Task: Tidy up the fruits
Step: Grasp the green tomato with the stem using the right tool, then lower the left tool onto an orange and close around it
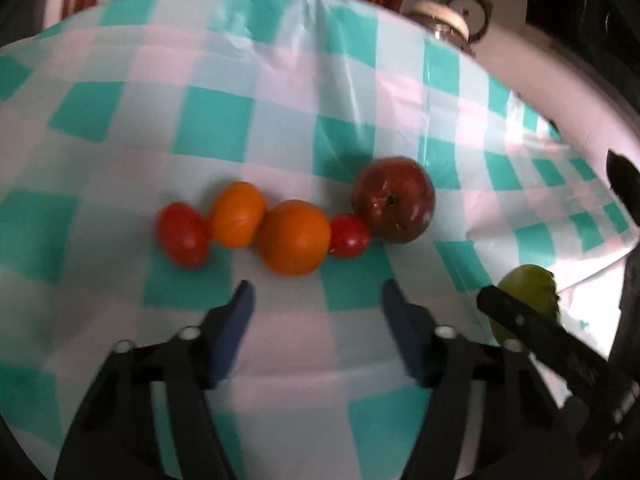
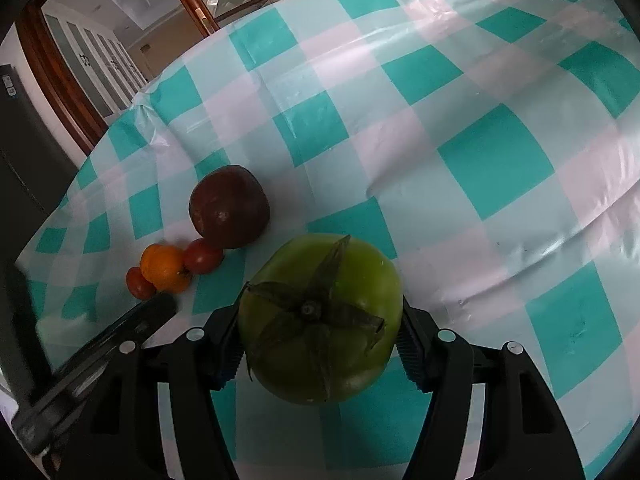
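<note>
1. Left gripper [image 1: 318,298] sits nearest in the left wrist view, jaws apart on nothing. Just beyond lie five fruits in a touching row on the checked tablecloth [image 1: 208,128]: two red tomatoes [image 1: 183,234], two orange tomatoes [image 1: 295,237], one dark red tomato [image 1: 394,200].
2. Right wrist view: the right gripper [image 2: 320,344] pinches one green tomato [image 2: 322,320], right of that row.
</note>
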Demonstrator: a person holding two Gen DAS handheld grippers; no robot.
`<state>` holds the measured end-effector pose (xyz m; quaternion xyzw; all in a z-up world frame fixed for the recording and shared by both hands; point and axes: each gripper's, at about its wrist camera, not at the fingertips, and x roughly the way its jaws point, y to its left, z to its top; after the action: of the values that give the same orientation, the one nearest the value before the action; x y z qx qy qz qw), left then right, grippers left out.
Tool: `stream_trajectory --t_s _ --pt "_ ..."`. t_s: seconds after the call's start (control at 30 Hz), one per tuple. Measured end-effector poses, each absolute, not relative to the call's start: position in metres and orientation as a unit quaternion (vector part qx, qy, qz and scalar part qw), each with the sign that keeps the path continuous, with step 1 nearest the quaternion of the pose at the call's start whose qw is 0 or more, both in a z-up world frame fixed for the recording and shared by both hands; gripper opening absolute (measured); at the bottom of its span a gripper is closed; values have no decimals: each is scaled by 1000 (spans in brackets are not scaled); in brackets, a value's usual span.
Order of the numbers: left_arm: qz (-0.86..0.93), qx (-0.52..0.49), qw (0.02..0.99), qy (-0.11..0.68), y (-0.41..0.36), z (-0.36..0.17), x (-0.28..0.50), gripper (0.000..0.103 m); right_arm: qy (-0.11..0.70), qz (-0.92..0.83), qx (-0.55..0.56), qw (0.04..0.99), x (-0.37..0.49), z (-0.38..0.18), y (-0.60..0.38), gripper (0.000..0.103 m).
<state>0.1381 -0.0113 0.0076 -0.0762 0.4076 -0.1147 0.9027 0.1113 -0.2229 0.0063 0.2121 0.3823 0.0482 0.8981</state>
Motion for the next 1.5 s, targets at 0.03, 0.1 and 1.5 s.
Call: stream_trajectory --t_s 0.03,0.1,1.5 --pt "-112 -69 899 418 -15 5 146 52 383 49 213 898 112 6 -222 63" --pt "-102 -60 896 429 -18 1 154 50 383 50 215 897 113 5 -223 63" --pt "-63 -53 925 372 -16 60 198 79 381 68 229 893 117 1 -224 63"
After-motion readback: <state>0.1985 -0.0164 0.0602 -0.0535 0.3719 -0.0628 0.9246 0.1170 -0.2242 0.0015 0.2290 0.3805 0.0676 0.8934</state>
